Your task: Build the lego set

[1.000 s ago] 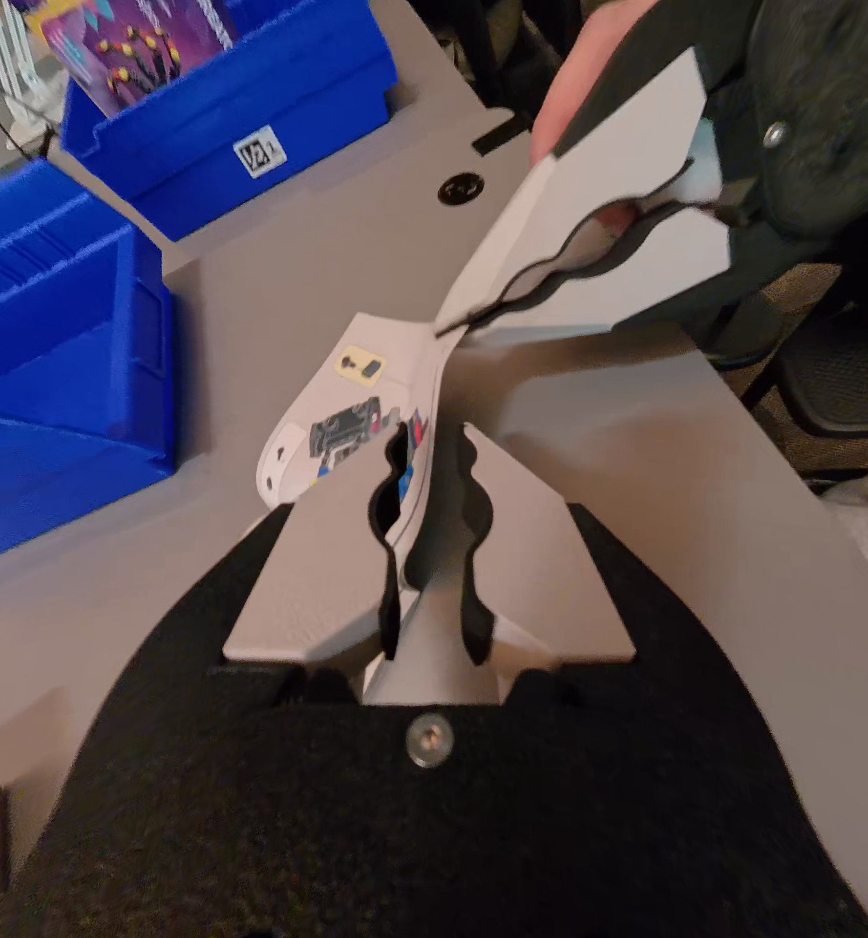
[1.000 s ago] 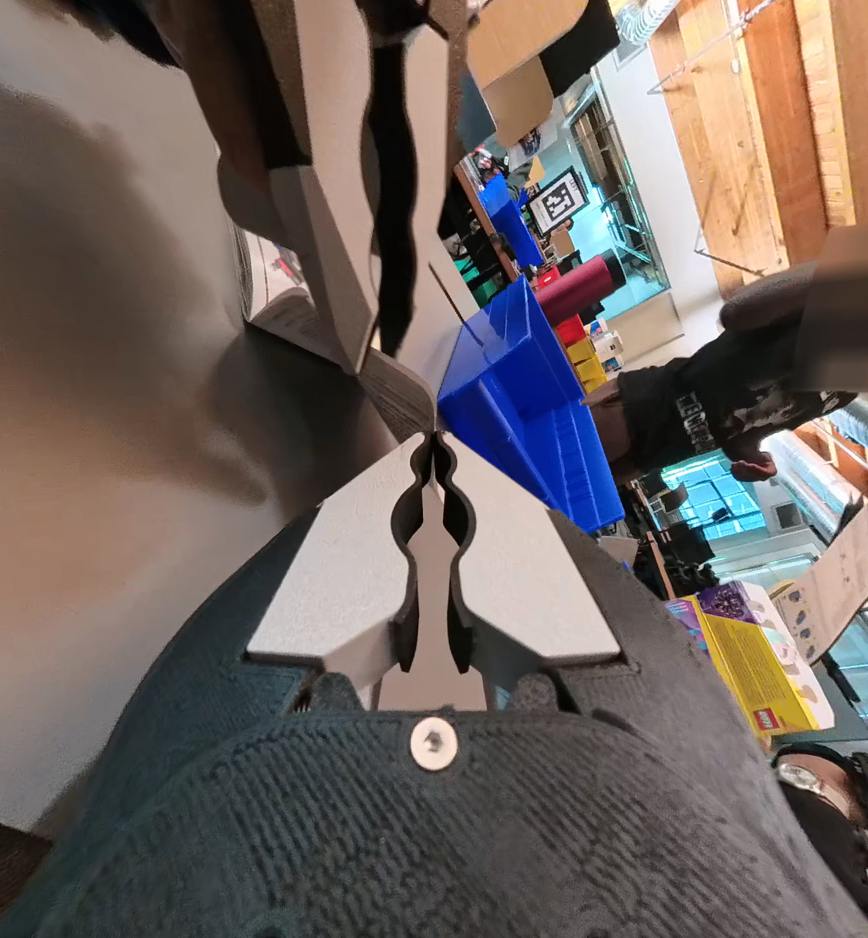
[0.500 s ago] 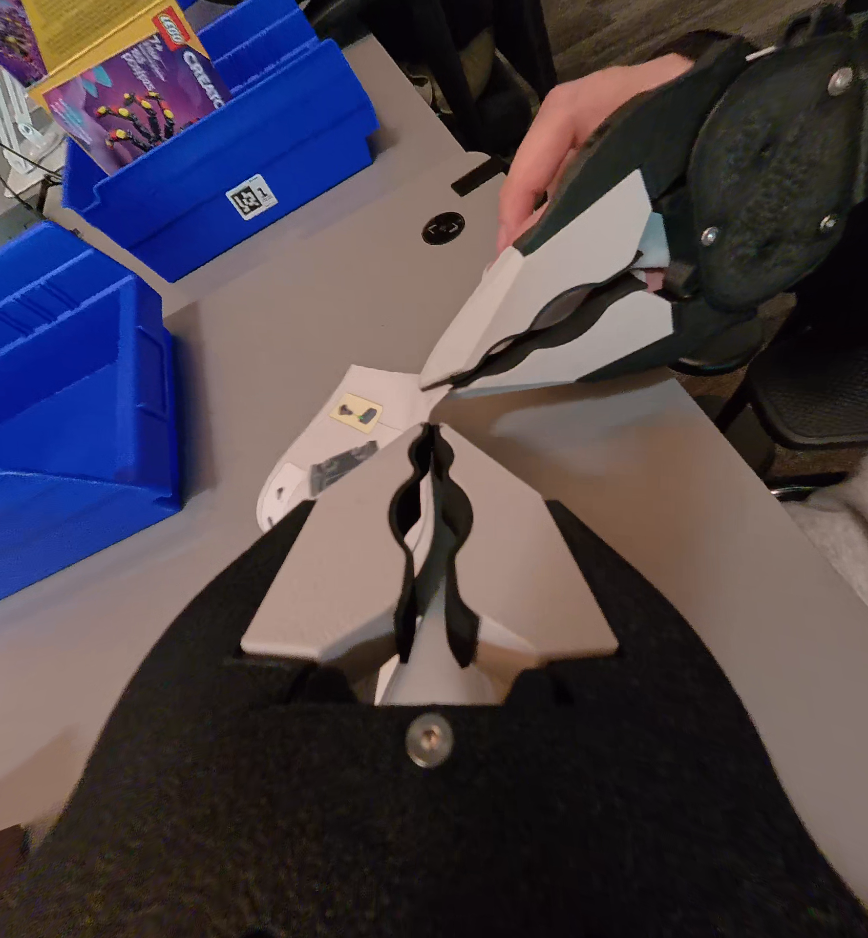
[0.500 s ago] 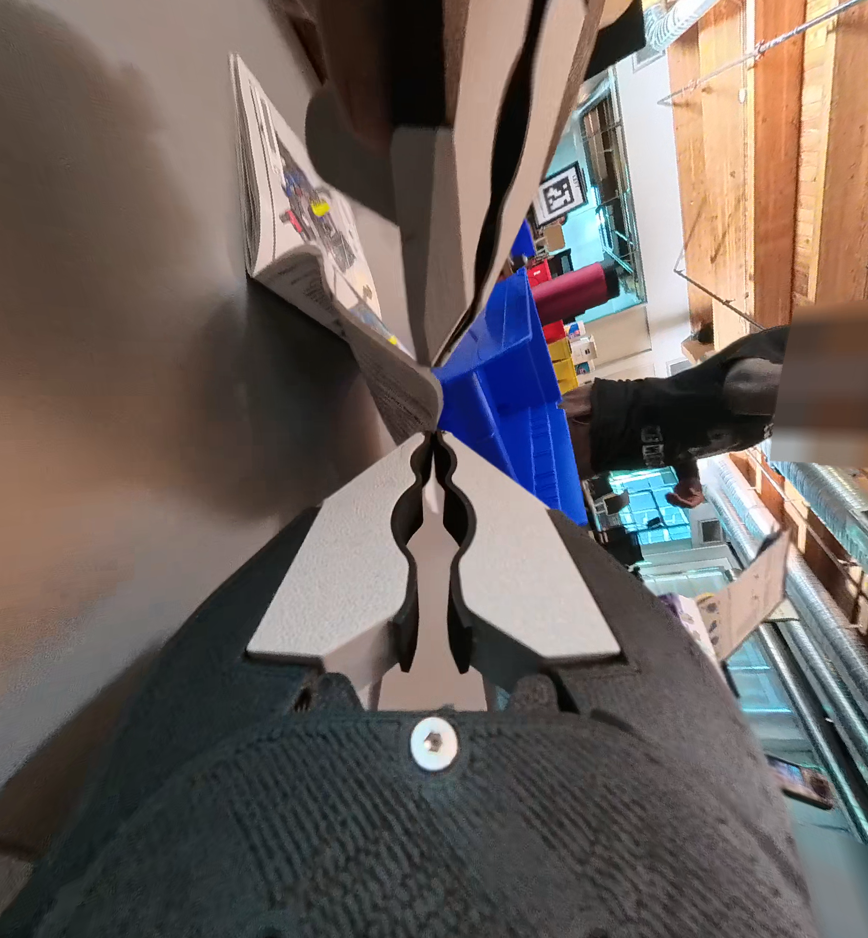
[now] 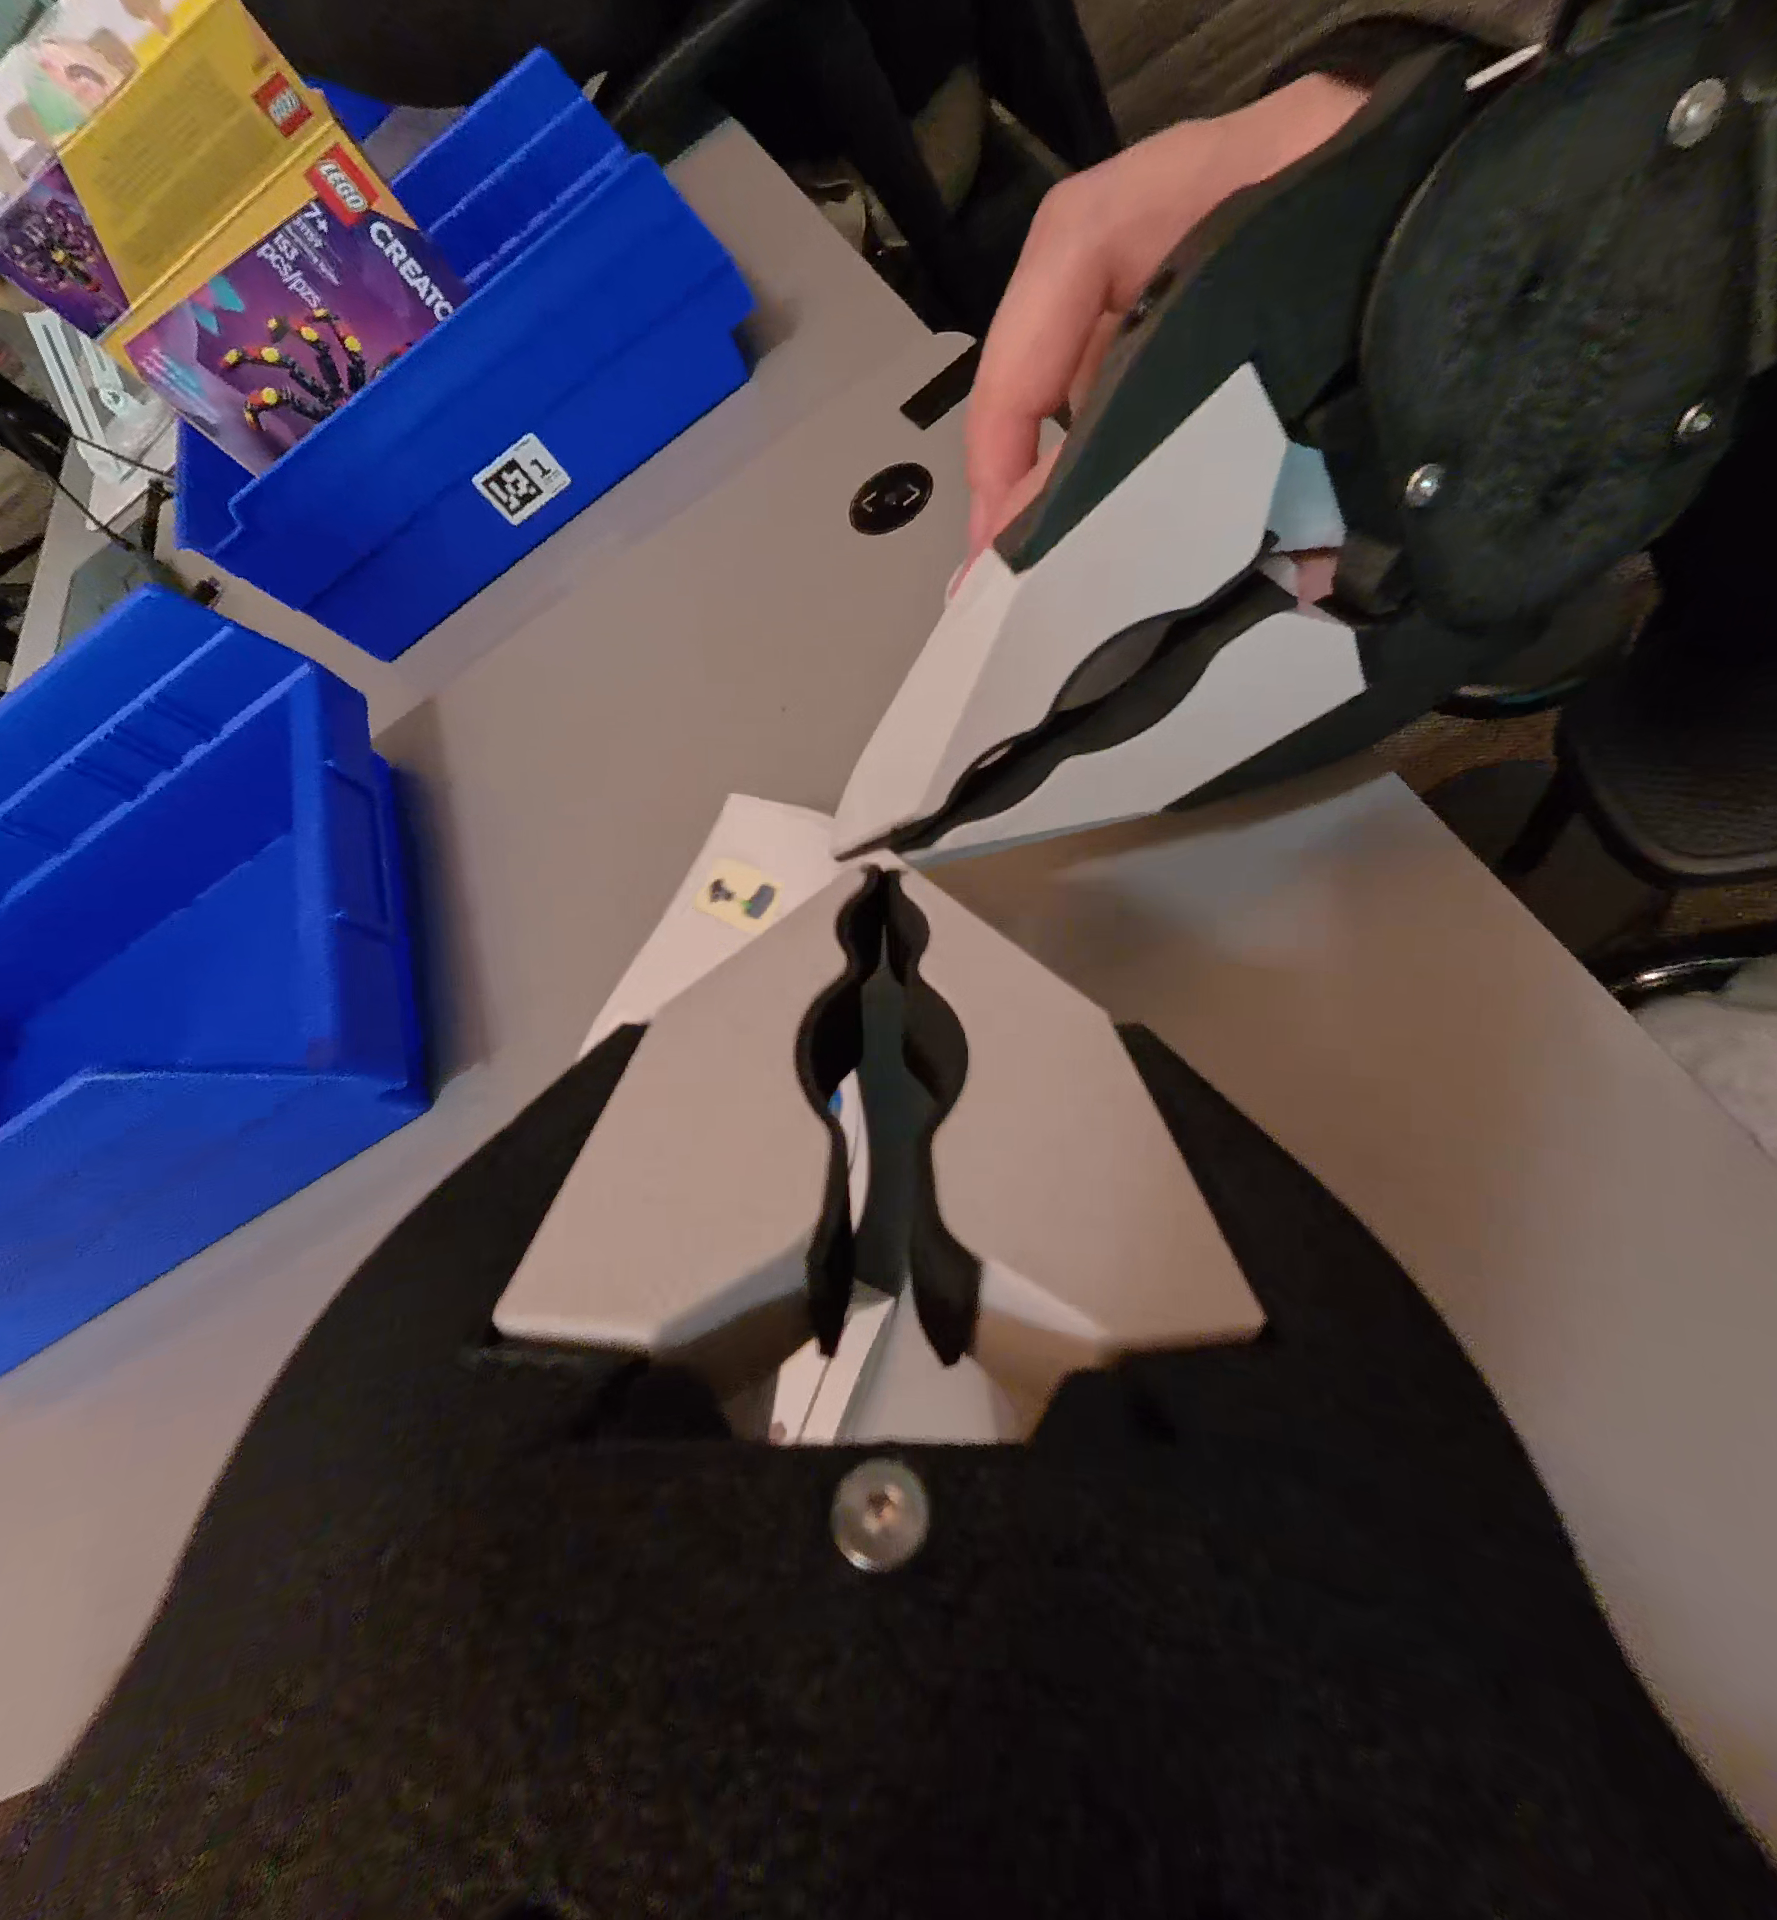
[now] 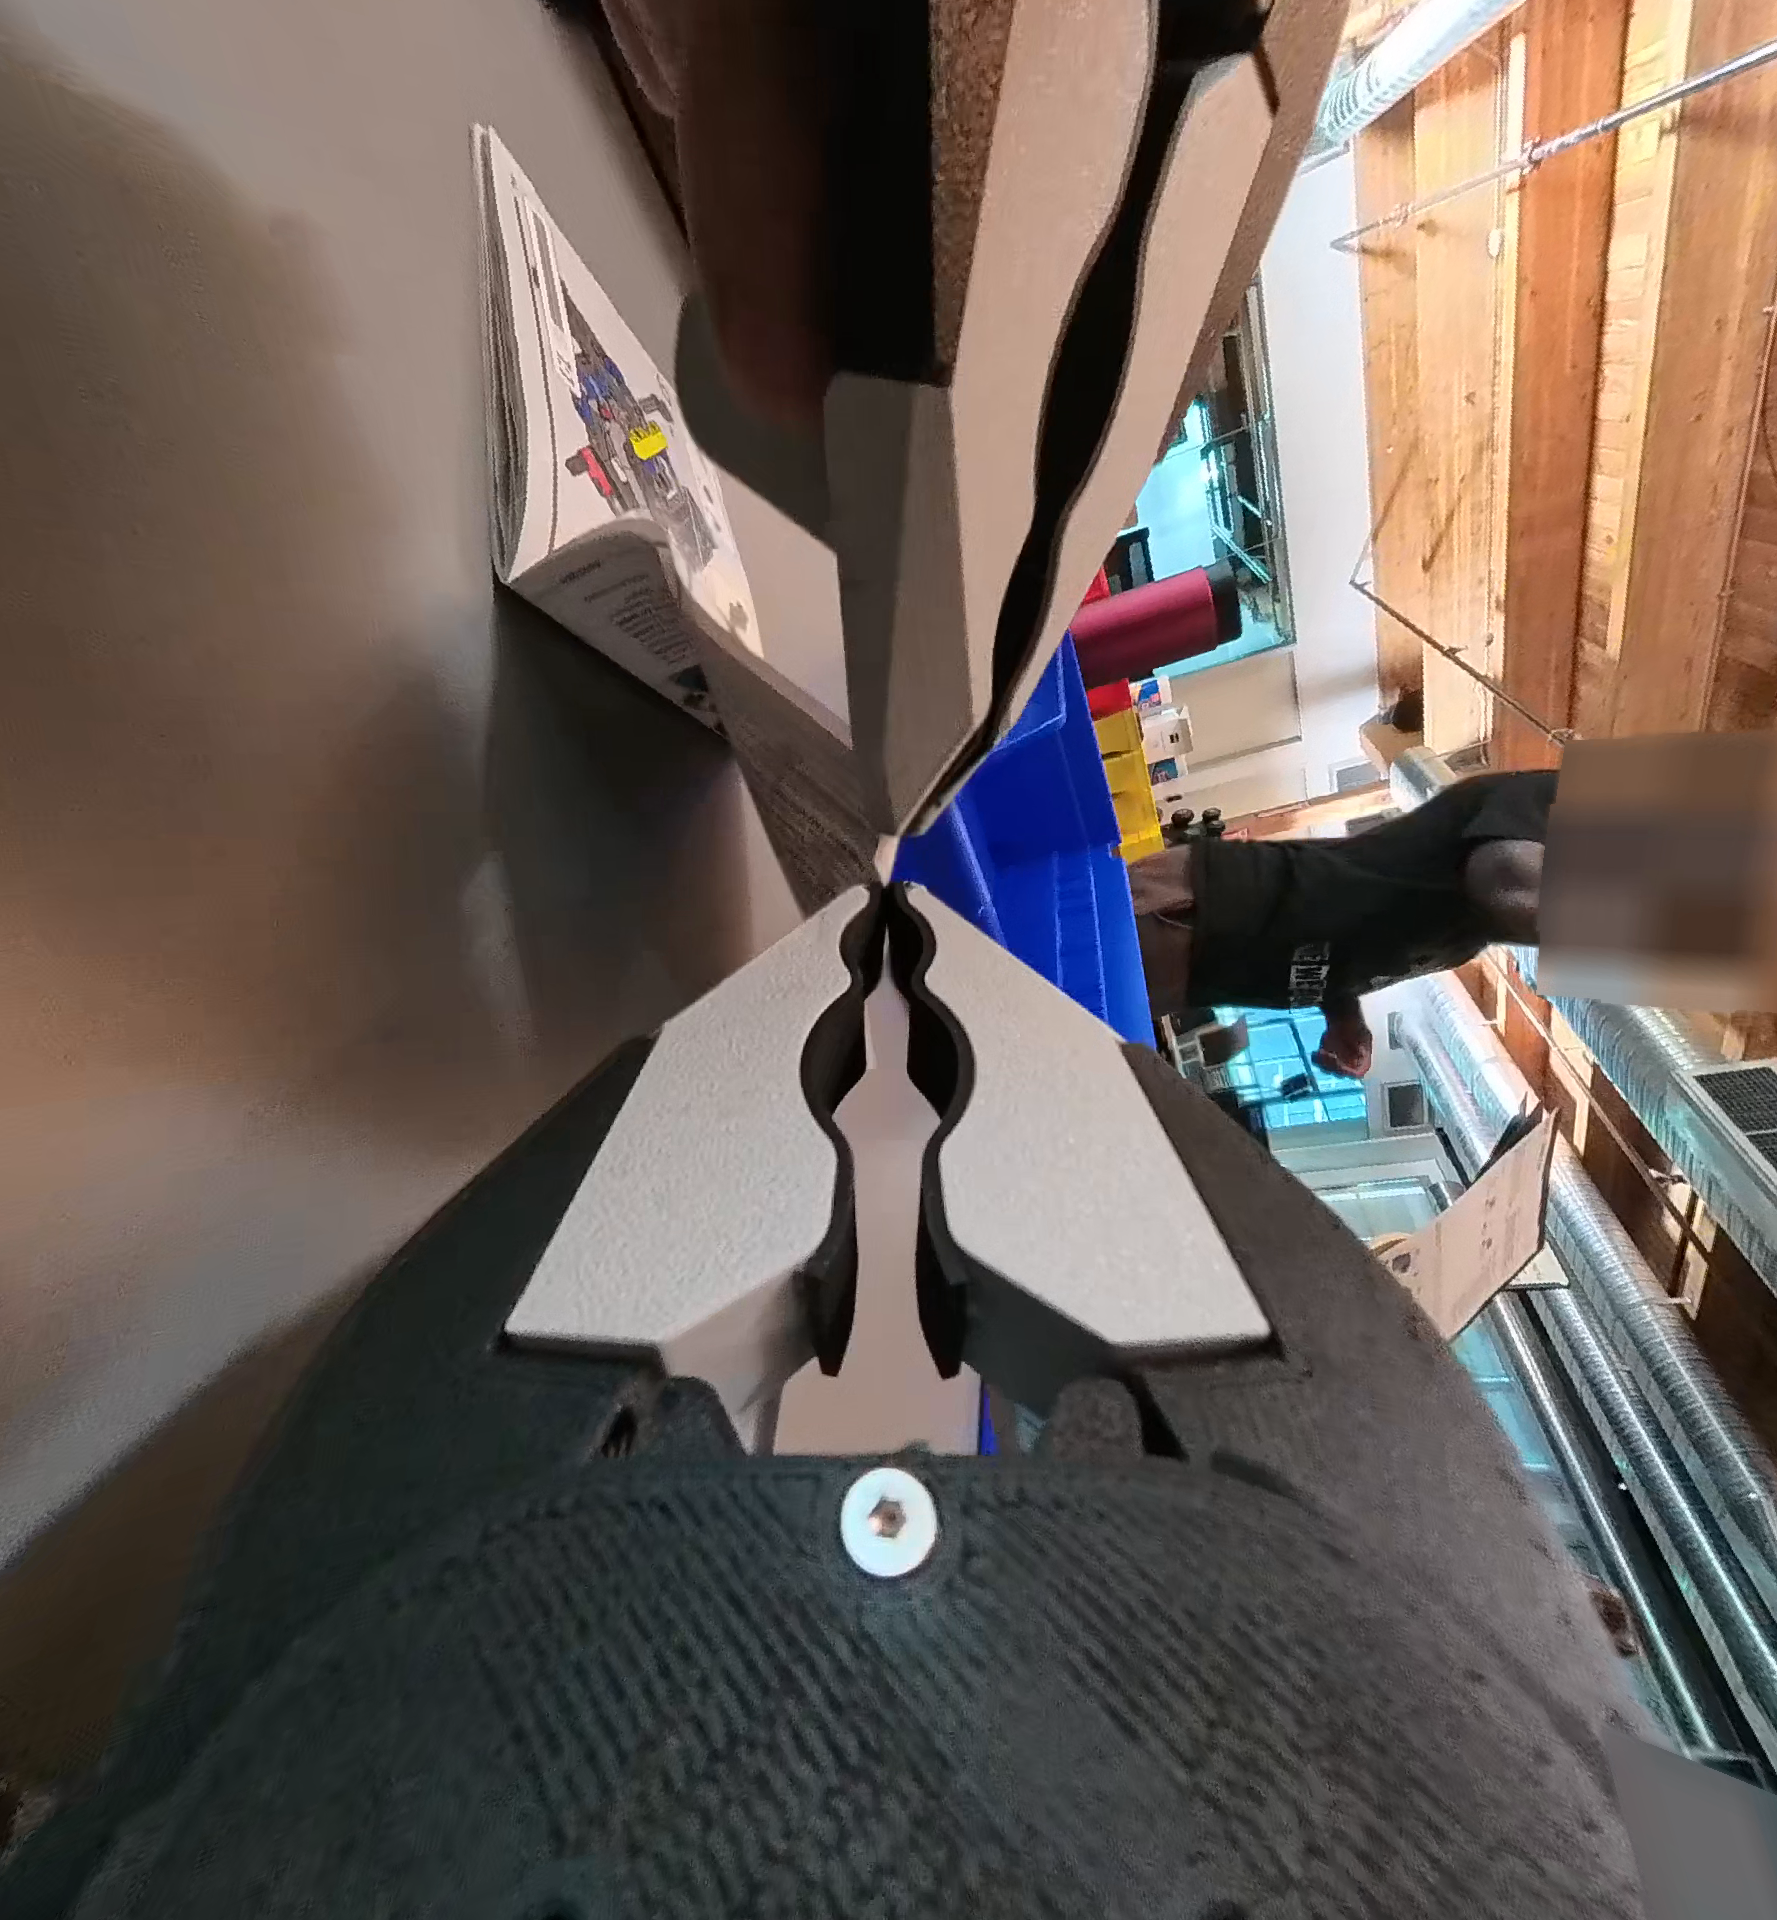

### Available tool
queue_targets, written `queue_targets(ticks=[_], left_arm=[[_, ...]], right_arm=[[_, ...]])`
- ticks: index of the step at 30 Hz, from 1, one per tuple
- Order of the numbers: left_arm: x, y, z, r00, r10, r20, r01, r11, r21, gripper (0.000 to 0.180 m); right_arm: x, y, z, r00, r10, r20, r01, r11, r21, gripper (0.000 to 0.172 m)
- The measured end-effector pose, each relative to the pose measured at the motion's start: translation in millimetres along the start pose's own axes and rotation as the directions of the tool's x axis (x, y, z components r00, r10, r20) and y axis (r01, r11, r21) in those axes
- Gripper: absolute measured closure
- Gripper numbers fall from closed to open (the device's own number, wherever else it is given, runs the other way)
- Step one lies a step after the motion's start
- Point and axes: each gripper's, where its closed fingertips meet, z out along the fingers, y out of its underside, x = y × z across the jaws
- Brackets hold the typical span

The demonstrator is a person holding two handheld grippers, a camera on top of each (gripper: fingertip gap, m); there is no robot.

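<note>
Print marks the toy box (image 5: 292, 301), bin sticker (image 5: 520, 480) and booklet (image 6: 593, 416).

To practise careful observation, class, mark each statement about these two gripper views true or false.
1. Both plastic bins, the far blue plastic bin and the near blue plastic bin, are blue. True.
2. The far blue plastic bin holds colourful cardboard boxes. True.
3. The left gripper has its fingers spread wide apart. False: its fingers are closed together.
4. The white paper instruction booklet lies inside a bin. False: it lies on the flat grey table.
5. The right gripper points its fingertips close to the left gripper's. True.
</note>
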Motion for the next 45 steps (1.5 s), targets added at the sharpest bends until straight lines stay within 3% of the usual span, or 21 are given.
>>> queue_targets(ticks=[7,10,12,17,29,32,35,37,40,42,45], left_arm=[[-26.9,4.2,-11.4,0.99,-0.073,0.122,0.072,0.997,0.008,0.18],[-20.5,-1.8,-13.0,0.996,-0.043,0.082,0.04,0.999,0.033,0.18],[-9.9,-0.2,-8.4,0.999,0.007,0.035,-0.007,1.0,0.003,0.16],[-3.1,-0.8,-0.6,0.997,0.07,0.041,-0.069,0.997,-0.016,0.18],[-15.4,-1.5,-7.0,0.997,-0.021,0.069,0.02,1.0,0.011,0.18],[-40.2,6.2,-15.2,0.976,-0.092,0.197,0.096,0.995,-0.014,0.18],[-78.0,40.9,-42.1,0.893,-0.154,0.423,0.234,0.961,-0.145,0.18],[-86.6,72.8,-61.2,0.86,-0.117,0.497,0.29,0.913,-0.287,0.18],[-79.5,113.7,-78.5,0.846,-0.11,0.521,0.386,0.801,-0.458,0.16],[-79.9,118.3,-85.5,0.82,-0.085,0.565,0.4,0.792,-0.461,0.158],[-74.9,102.4,-81.6,0.806,-0.078,0.586,0.36,0.851,-0.382,0.162]], right_arm=[[-1.3,7.8,-2.2,1.0,0.005,0.003,-0.005,1.0,-0.017,0.172],[1.2,3.4,-2.0,1.0,0.02,0.0,-0.02,1.0,0.0,0.172],[3.2,0.9,-0.8,1.0,0.004,-0.009,-0.004,1.0,0.001,0.172],[2.2,-2.6,1.2,1.0,-0.008,0.001,0.008,1.0,0.005,0.172],[5.4,-8.4,-3.8,0.999,0.029,-0.023,-0.027,0.998,0.055,0.172],[-0.8,1.4,-3.1,1.0,0.005,0.015,-0.005,1.0,0.005,0.172],[-5.3,17.5,-8.2,0.999,-0.004,0.039,0.005,0.999,-0.04,0.172],[-11.6,28.8,-11.9,0.997,0.009,0.078,-0.004,0.998,-0.064,0.172],[-20.0,46.3,-15.3,0.992,-0.016,0.126,0.03,0.993,-0.115,0.172],[-24.3,62.0,-17.3,0.987,-0.021,0.161,0.048,0.985,-0.164,0.172],[-27.3,87.6,-22.6,0.98,0.019,0.198,0.029,0.972,-0.233,0.172]])
